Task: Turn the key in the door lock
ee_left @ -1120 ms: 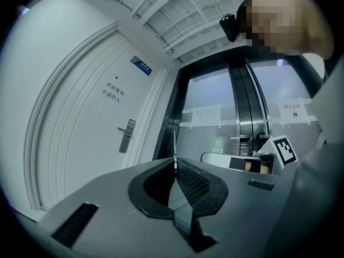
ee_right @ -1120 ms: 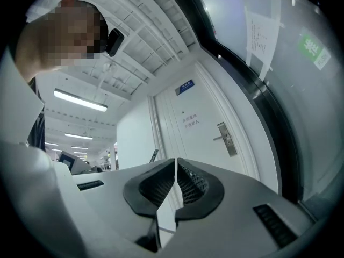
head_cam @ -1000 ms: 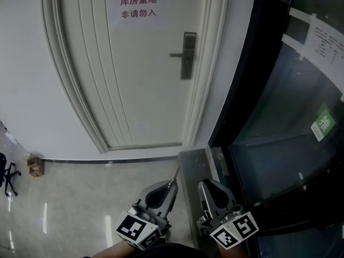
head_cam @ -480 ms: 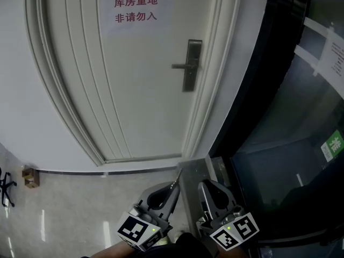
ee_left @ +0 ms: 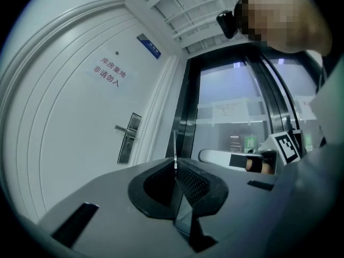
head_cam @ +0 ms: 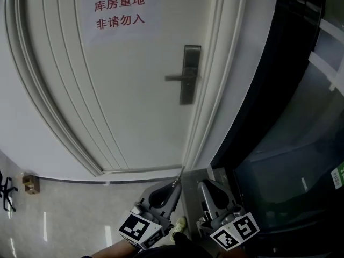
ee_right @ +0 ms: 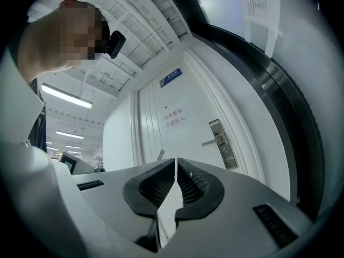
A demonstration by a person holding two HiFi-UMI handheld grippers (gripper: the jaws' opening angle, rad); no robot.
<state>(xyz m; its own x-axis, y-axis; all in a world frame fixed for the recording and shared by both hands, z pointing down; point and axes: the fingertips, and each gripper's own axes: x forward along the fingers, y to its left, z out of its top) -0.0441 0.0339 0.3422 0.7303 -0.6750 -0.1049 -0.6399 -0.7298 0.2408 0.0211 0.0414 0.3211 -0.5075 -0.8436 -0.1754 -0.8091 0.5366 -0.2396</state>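
Note:
A white door [head_cam: 123, 90] carries a metal lock plate with a lever handle [head_cam: 188, 75] at its right side, well ahead of both grippers. The lock also shows as lock plate [ee_left: 128, 138] and lock plate [ee_right: 222, 143]. My left gripper [head_cam: 176, 186] is shut on a thin metal key [head_cam: 178, 176] that sticks out forward from its tips, seen as a narrow blade, the key [ee_left: 174, 148]. My right gripper [head_cam: 203, 187] is beside it, jaws pressed together with nothing between them [ee_right: 176, 163]. Neither gripper touches the door.
A paper sign with red characters [head_cam: 119, 12] hangs on the door. A dark-framed glass partition [head_cam: 290, 155] stands right of the door frame. A small box [head_cam: 30, 183] sits on the tiled floor at the left by the wall.
The door and its lock have grown larger and shifted in the head view as I came closer. Both grippers keep their place at the bottom, left still holding the key.

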